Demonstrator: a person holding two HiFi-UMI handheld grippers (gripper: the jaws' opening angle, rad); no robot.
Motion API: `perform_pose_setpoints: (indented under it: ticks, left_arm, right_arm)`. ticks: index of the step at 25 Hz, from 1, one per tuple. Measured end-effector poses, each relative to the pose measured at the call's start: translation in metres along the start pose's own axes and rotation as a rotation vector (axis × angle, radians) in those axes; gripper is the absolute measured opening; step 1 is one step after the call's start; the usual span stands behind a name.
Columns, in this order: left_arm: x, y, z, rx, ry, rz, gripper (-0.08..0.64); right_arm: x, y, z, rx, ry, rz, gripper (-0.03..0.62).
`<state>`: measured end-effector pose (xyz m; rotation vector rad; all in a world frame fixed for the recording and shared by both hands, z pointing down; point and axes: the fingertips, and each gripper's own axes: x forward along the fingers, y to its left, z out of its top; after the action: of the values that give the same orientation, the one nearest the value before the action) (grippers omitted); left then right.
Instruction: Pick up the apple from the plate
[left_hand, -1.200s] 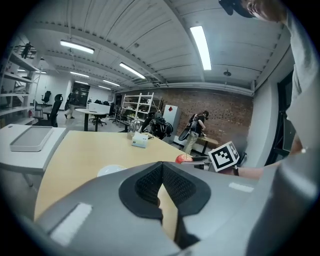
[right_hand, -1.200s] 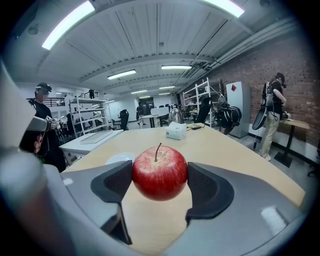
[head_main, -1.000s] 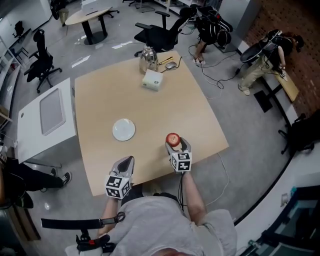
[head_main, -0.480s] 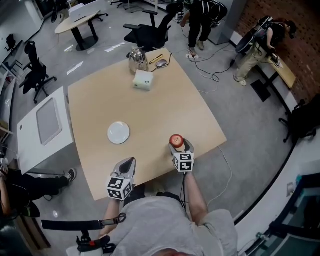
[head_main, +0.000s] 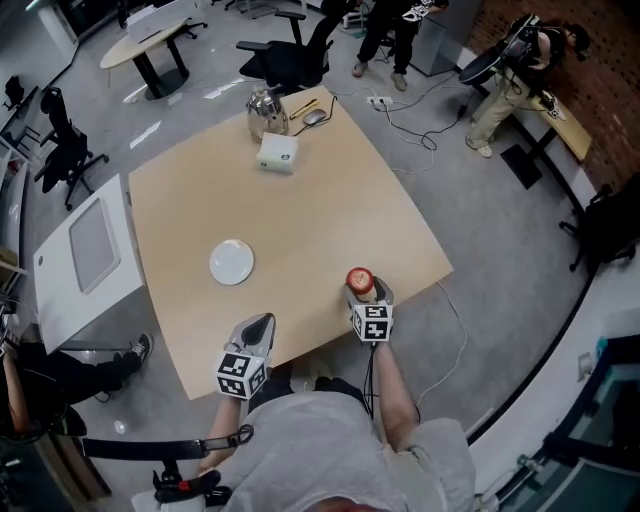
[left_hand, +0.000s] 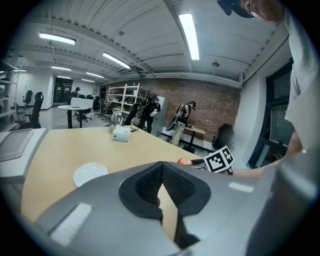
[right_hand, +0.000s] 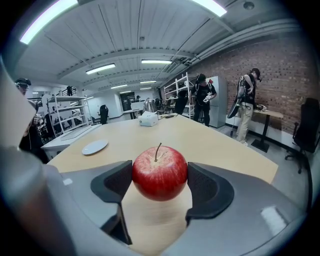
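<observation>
One table (head_main: 300, 220).

Two grippers:
- Left gripper (left_hand: 162, 187): jaws pressed together, nothing in them, at the near table edge.
- Right gripper (head_main: 368, 296): jaws spread wide, pinching the apple, one pad on each side.

One kettle (head_main: 264, 112) and one tissue box (head_main: 277, 152), both at the far side.

One plate (head_main: 231, 262), bare, well apart from the apple.

One apple (right_hand: 159, 172): off the plate, stem up, held over the near-right part of the table. It looks clear of the surface.

Handling, my read:
- Firm, fairly light, with smooth waxy skin, so a bit slippery.
- It takes a solid pinch but bruises if crushed.
- It's round, so hold it across the widest part or it'll squirt out. The current hold looks right.
</observation>
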<state>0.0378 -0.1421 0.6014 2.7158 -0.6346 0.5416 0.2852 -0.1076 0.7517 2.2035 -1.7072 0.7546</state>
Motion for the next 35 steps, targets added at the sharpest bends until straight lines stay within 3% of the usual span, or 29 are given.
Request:
perform_pose_setpoints:
  ticks: [16,35]
  left_arm:
    - [0.0,-0.008,-0.013,0.013,0.041,-0.009,0.018]
    - [-0.004,-0.007,-0.012,0.011,0.037,0.001,0.018]
  right_arm:
    - [0.006,-0.011,-0.04,-0.012,0.055,-0.021,0.353]
    - [0.008,-0.009,-0.042,-0.008,0.028,-0.012,0.375]
